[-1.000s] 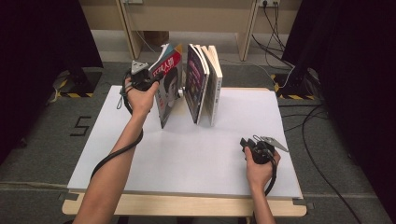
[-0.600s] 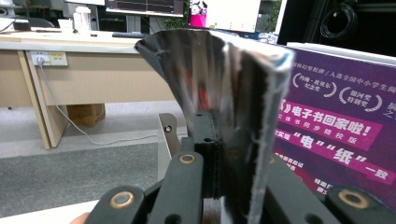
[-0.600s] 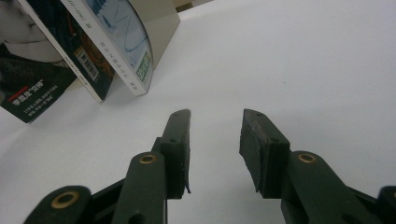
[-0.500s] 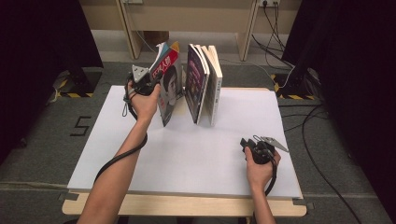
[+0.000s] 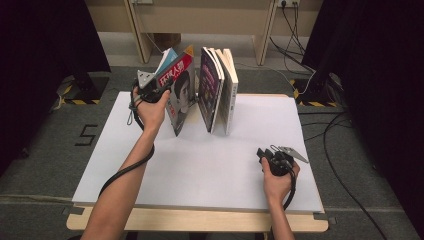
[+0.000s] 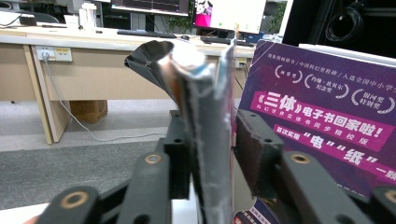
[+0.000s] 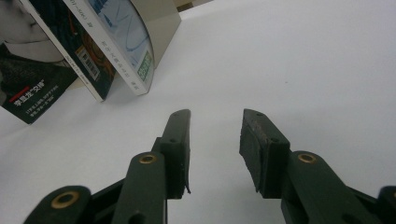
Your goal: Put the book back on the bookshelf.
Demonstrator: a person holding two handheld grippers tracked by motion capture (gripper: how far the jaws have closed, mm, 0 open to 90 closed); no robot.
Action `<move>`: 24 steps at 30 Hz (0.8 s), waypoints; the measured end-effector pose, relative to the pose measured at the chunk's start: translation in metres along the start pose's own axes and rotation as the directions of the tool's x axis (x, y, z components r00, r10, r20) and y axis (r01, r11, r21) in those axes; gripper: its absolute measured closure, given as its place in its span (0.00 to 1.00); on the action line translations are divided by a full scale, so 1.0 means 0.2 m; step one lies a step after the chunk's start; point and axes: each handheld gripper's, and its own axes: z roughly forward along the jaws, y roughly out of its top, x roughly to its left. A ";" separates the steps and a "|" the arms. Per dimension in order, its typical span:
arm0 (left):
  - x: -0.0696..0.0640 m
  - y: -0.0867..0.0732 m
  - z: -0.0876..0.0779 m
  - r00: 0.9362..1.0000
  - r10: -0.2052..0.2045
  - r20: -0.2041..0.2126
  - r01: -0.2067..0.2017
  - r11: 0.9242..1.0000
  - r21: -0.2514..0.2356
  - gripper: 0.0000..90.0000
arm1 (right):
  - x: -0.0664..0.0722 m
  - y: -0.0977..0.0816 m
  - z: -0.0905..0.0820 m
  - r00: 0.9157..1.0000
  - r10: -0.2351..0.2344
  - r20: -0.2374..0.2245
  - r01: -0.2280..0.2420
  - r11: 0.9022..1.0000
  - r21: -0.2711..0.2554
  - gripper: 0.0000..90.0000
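At the far left of the white table [image 5: 210, 170], left gripper [image 5: 159, 86]: raised at the top edge of the leaning magazine [image 5: 176, 92], held in the left hand [image 5: 149, 107]. In the left gripper view its jaws have just been opening; the magazine's worn spine edge [image 6: 205, 140] stands between them, lying against the left pad, with a plain gap to the right pad [image 6: 252, 149]. Jaws part-open, no clamp on the paper.

Magazine: red-and-grey cover, standing on its lower edge, tilted, its top pages curling away from the jaws.

Just to the right of the left gripper: purple-covered book [image 5: 209, 90], upright, near the magazine yet apart from it at the top; its cover shows close beside the right jaw in the left gripper view [image 6: 327, 112]. Beyond it, two pale books [image 5: 227, 90] lean against it.

Right gripper [image 5: 263, 154]: low at the near right of the table, held in the right hand [image 5: 277, 175], well apart from the books. Jaws stand part-open with nothing between them [image 7: 215, 140]; bare white tabletop ahead and to either side. Book bottoms [image 7: 116, 51] lie ahead and to its left.

Open room: wide bare surface between the two grippers; the table's near edge [image 5: 200, 220] close behind the right hand
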 end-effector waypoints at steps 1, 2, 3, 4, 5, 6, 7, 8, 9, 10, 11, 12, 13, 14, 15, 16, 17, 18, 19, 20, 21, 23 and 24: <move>0.00 0.00 0.00 1.000 -0.009 -0.002 0.009 1.000 -0.001 0.67 | 0.00 0.00 0.00 1.000 0.009 0.000 -0.009 1.000 0.002 0.70; 0.00 0.00 -0.01 1.000 -0.014 -0.004 0.014 1.000 -0.001 0.62 | 0.00 0.00 0.00 1.000 0.018 0.002 -0.018 1.000 0.004 0.71; 0.00 0.00 -0.01 1.000 -0.016 -0.003 0.016 1.000 -0.001 0.62 | 0.00 0.00 0.00 1.000 0.018 0.002 -0.018 1.000 0.004 0.71; 0.01 0.00 -0.02 1.000 -0.017 -0.002 0.017 1.000 0.001 0.60 | 0.00 0.00 0.00 1.000 0.018 0.002 -0.018 1.000 0.004 0.70; 0.01 0.00 -0.02 1.000 -0.017 -0.002 0.017 1.000 0.004 0.58 | 0.00 0.00 0.00 1.000 0.017 0.001 -0.017 1.000 0.003 0.70; 0.01 0.00 -0.03 1.000 -0.015 -0.002 0.015 1.000 0.005 0.56 | 0.00 0.00 0.00 1.000 0.017 0.001 -0.017 1.000 0.003 0.70; 0.00 0.00 -0.03 1.000 -0.014 -0.003 0.014 1.000 0.006 0.54 | 0.00 0.00 0.00 1.000 0.016 0.001 -0.016 1.000 0.003 0.70; 0.00 0.00 -0.04 1.000 -0.012 -0.006 0.012 1.000 0.007 0.52 | 0.00 0.00 0.00 1.000 0.015 0.001 -0.015 1.000 0.003 0.70; 0.00 0.01 -0.04 1.000 -0.009 -0.009 0.009 1.000 0.006 0.50 | 0.00 0.00 0.00 1.000 0.008 0.002 -0.008 1.000 0.001 0.70; 0.01 0.01 -0.05 1.000 -0.007 -0.011 0.007 1.000 0.004 0.49 | 0.00 0.00 0.00 1.000 0.009 0.002 -0.009 1.000 0.002 0.70; 0.01 0.01 -0.06 1.000 -0.008 -0.012 0.008 1.000 0.002 0.48 | 0.00 0.00 0.00 1.000 0.001 0.001 -0.001 1.000 0.000 0.70; 0.01 0.01 -0.06 1.000 -0.008 -0.014 0.008 1.000 0.002 0.48 | 0.00 0.00 0.00 1.000 0.003 0.002 -0.003 1.000 0.000 0.70; 0.01 0.01 -0.07 1.000 -0.009 -0.013 0.009 1.000 0.004 0.47 | 0.00 0.00 0.00 1.000 0.000 0.002 0.000 1.000 0.000 0.70; 0.01 0.01 -0.07 1.000 -0.010 -0.013 0.010 1.000 0.006 0.47 | 0.00 0.00 0.00 1.000 0.003 0.001 -0.003 1.000 -0.002 0.70; 0.02 0.01 -0.08 1.000 -0.012 -0.009 0.013 1.000 0.007 0.46 | 0.00 0.00 0.00 1.000 0.002 0.002 -0.002 1.000 -0.002 0.70; 0.02 0.01 -0.09 1.000 -0.014 -0.008 0.014 1.000 0.009 0.46 | 0.00 0.00 0.00 1.000 0.008 0.003 -0.008 1.000 0.001 0.70; 0.02 0.01 -0.09 1.000 -0.017 -0.008 0.017 1.000 0.012 0.46 | 0.01 0.00 0.00 1.000 0.015 0.002 -0.016 1.000 0.003 0.70; 0.02 0.01 -0.10 1.000 -0.020 -0.006 0.020 1.000 0.018 0.46 | 0.00 0.00 0.00 1.000 0.009 0.003 -0.009 1.000 0.003 0.70; 0.02 0.01 -0.10 1.000 -0.031 -0.003 0.031 0.999 0.021 0.46 | 0.00 0.00 0.00 1.000 0.005 0.003 -0.005 1.000 0.003 0.70; 0.03 0.01 -0.10 0.999 -0.038 -0.001 0.038 0.999 0.024 0.45 | 0.00 0.00 0.00 1.000 0.006 0.003 -0.006 1.000 0.004 0.70; 0.03 0.01 -0.11 0.999 -0.040 0.000 0.040 0.999 0.023 0.45 | 0.00 0.00 0.00 1.000 0.006 0.003 -0.006 1.000 0.003 0.70; 0.03 0.01 -0.11 0.999 -0.039 0.003 0.039 0.999 0.026 0.45 | 0.01 0.00 0.00 1.000 0.010 0.005 -0.010 1.000 0.002 0.70; 0.03 0.01 -0.12 0.999 -0.037 0.005 0.036 0.999 0.029 0.45 | 0.01 0.00 0.00 1.000 0.010 0.005 -0.010 1.000 0.002 0.70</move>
